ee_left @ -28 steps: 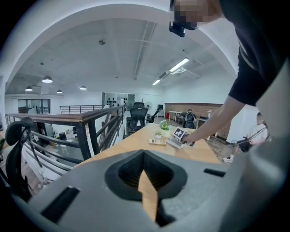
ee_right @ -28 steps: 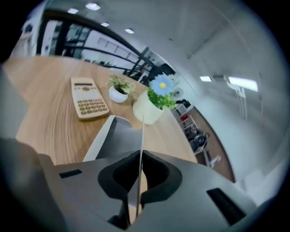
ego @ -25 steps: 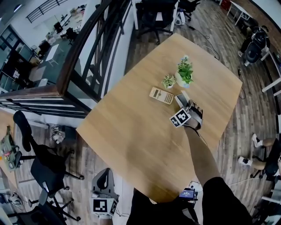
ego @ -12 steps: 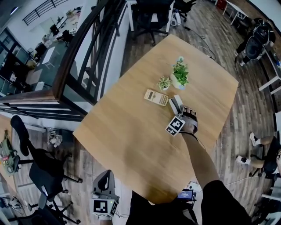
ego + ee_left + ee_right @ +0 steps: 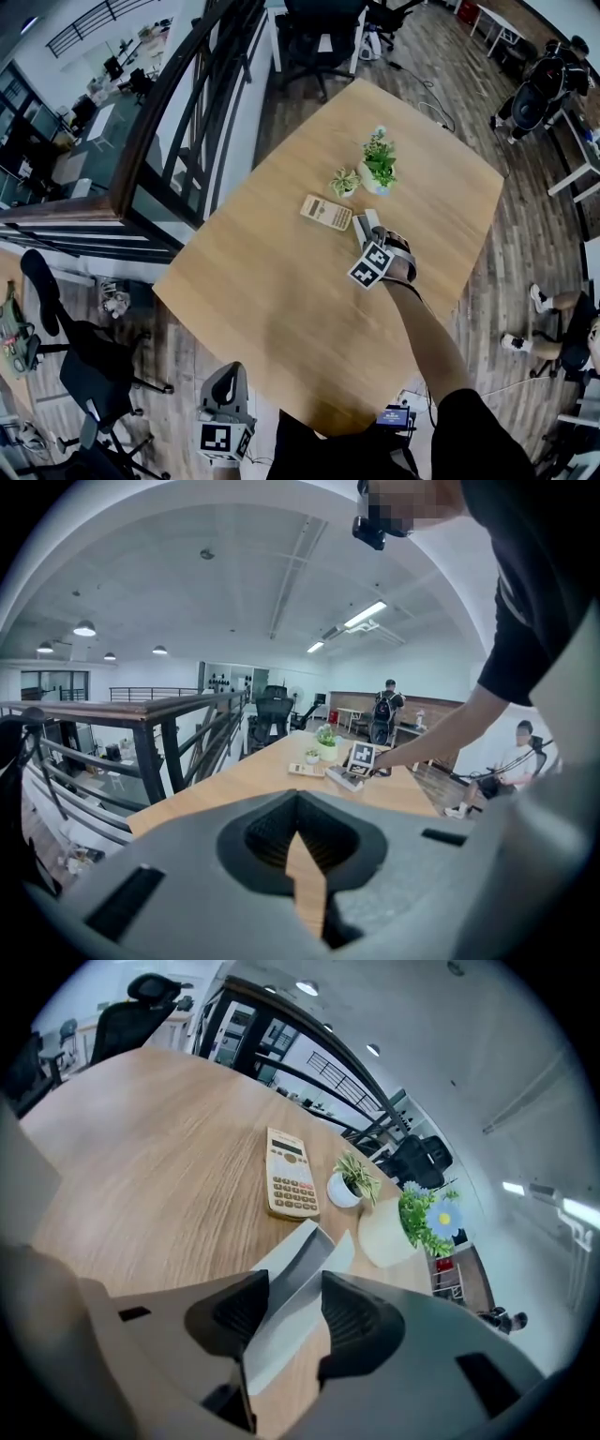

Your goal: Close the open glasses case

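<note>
While beside a railing (image 5: 178, 103) (loft office), wooden table (image 5: 272, 281), glasses case (image 5: 295, 1283)

From the head view we see only the pale far end of the glasses case (image 5: 364, 223) beyond the right tongs (image 5: 373, 242); their marker cube (image 5: 370, 265) covers the rest. From the left tongs (image 5: 298, 855) the case is too small for us to judge its lid.

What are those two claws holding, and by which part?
The left gripper holds nothing, jaws shut. The right gripper straddles the glasses case lid; whether it clamps cannot be told.
</note>
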A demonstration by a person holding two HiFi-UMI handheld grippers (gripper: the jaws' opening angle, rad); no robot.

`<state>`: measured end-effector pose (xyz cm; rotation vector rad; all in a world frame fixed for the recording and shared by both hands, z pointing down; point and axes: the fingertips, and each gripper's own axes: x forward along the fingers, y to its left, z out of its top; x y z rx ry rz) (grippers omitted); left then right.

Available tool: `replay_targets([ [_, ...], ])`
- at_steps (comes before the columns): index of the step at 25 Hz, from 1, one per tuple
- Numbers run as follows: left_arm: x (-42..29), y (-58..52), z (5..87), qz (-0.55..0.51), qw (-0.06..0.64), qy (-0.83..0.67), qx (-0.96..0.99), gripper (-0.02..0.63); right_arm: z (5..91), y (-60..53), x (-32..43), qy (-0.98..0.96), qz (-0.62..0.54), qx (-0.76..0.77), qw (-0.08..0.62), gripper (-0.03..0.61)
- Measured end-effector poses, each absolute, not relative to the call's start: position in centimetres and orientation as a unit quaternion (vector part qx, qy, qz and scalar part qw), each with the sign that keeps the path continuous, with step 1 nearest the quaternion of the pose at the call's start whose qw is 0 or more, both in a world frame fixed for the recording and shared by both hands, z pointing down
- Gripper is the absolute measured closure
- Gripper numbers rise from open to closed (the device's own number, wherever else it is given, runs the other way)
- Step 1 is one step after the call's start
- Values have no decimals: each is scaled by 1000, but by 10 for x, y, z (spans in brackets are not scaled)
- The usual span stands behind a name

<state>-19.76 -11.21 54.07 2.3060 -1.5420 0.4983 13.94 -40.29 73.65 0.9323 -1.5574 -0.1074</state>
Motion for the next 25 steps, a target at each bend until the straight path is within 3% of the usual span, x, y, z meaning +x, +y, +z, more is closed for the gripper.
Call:
replay_targets([
  [5, -194, -111, 538, 169, 160, -536, 811, 614, 739, -405, 124, -725, 62, 441, 525, 407],
  [9, -199, -107, 541, 172, 159, -538, 810, 614, 738, -411, 133, -741, 188, 512, 392, 552],
  [11, -199, -107, 540, 172, 164, -539, 808, 614, 738, -413, 141, -735, 223, 532, 356, 563],
  [22, -200, -114, 536, 201, 164, -531, 807, 614, 741, -432, 132, -728, 182, 544, 375, 565],
  [25, -197, -116, 516, 160, 138, -538, 816, 614, 743, -438, 142, -717, 184, 552, 385, 565],
])
